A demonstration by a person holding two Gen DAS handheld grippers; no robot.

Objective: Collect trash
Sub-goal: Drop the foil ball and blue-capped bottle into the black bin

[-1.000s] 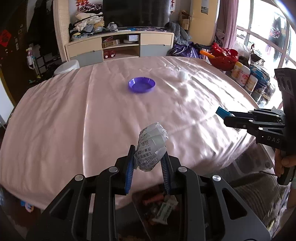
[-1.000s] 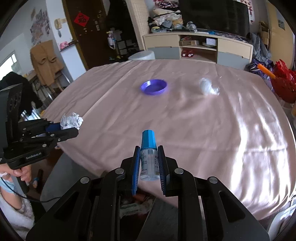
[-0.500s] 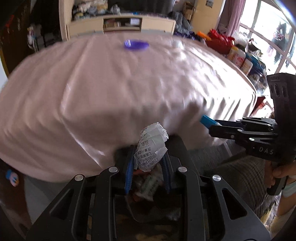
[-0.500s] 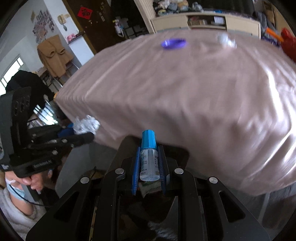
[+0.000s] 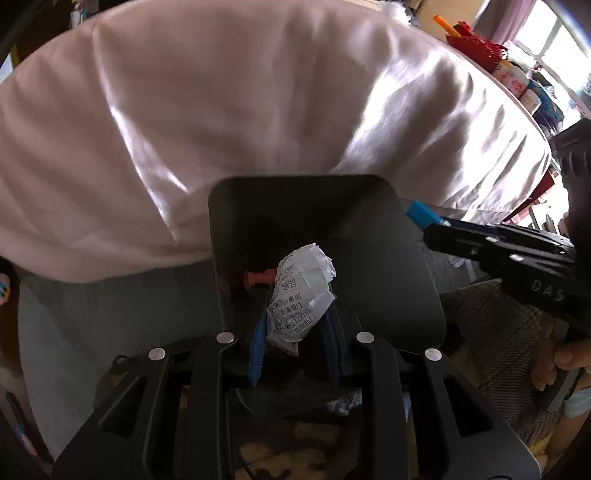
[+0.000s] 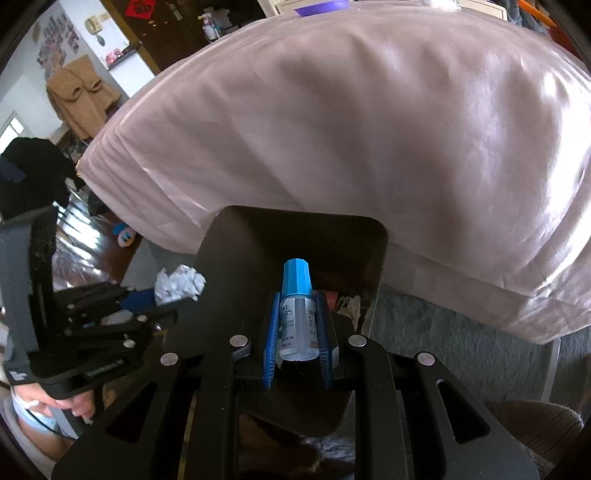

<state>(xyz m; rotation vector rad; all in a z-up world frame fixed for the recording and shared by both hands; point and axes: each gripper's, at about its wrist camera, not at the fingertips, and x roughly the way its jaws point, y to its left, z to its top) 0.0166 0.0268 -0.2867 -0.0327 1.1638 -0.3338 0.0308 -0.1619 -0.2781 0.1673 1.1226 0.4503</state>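
A bin (image 5: 369, 229) stood on the floor just in front of the table (image 5: 258, 110), whose cloth hung down behind it. In the left wrist view, the left gripper (image 5: 295, 321) was over the bin's mouth with a crumpled paper (image 5: 301, 291) between its fingers, and a small peg-like item (image 5: 258, 277) lay inside the bin beyond the paper. The right gripper (image 5: 436, 225) reached in from the right, above the bin's right rim. In the right wrist view, that gripper (image 6: 297, 332) held a small bottle (image 6: 297, 306) upright over the bin (image 6: 240, 258), with the left gripper (image 6: 162, 314) and its paper (image 6: 179, 282) to the left. A plush toy (image 6: 123, 234) lay on the floor beside the table's left corner, and a dish (image 6: 321, 7) sat on the far tabletop
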